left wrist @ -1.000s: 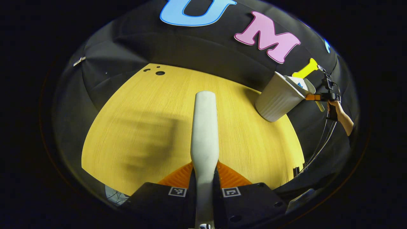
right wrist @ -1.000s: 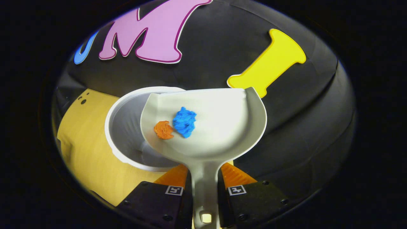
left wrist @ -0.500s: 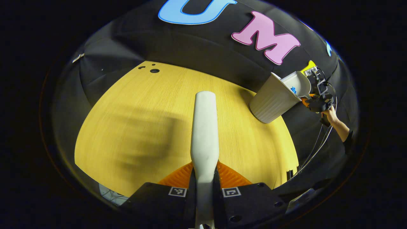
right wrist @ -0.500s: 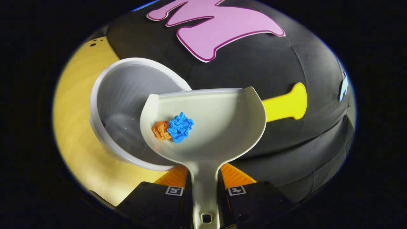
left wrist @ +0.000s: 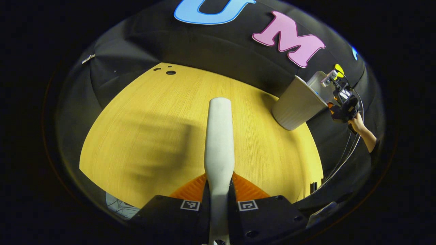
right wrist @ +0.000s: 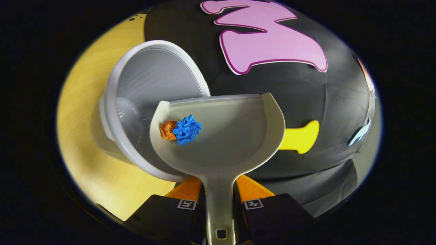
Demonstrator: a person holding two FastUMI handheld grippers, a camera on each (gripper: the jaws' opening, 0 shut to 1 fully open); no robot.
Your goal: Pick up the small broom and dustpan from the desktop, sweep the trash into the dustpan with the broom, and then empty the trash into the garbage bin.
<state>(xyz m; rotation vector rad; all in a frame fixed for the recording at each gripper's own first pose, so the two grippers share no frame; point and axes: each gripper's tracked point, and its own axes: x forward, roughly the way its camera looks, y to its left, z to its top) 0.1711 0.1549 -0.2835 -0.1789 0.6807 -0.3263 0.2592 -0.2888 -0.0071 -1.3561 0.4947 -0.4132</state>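
Observation:
My right gripper (right wrist: 219, 192) is shut on the handle of the pale dustpan (right wrist: 231, 136), held tilted over the mouth of the white garbage bin (right wrist: 150, 75). A blue paper wad (right wrist: 185, 128) and an orange wad (right wrist: 167, 130) lie against the pan's left wall, over the bin's opening. My left gripper (left wrist: 219, 185) is shut on the white broom handle (left wrist: 219, 136), which points out over the yellow desktop (left wrist: 153, 129). In the left gripper view the bin (left wrist: 296, 103) stands at the desk's far right with the dustpan (left wrist: 318, 83), the right gripper (left wrist: 342, 103) and a hand (left wrist: 357, 122) above it.
Cables (left wrist: 344, 153) hang from the right gripper beyond the desk's right edge. Small dark holes (left wrist: 170, 72) mark the desk's far left corner. Black cloth walls close the booth behind the bin.
The right gripper has rolled the dustpan further to the left over the bin. Both wads have slid to the pan's left wall. The left gripper with the broom has hardly moved.

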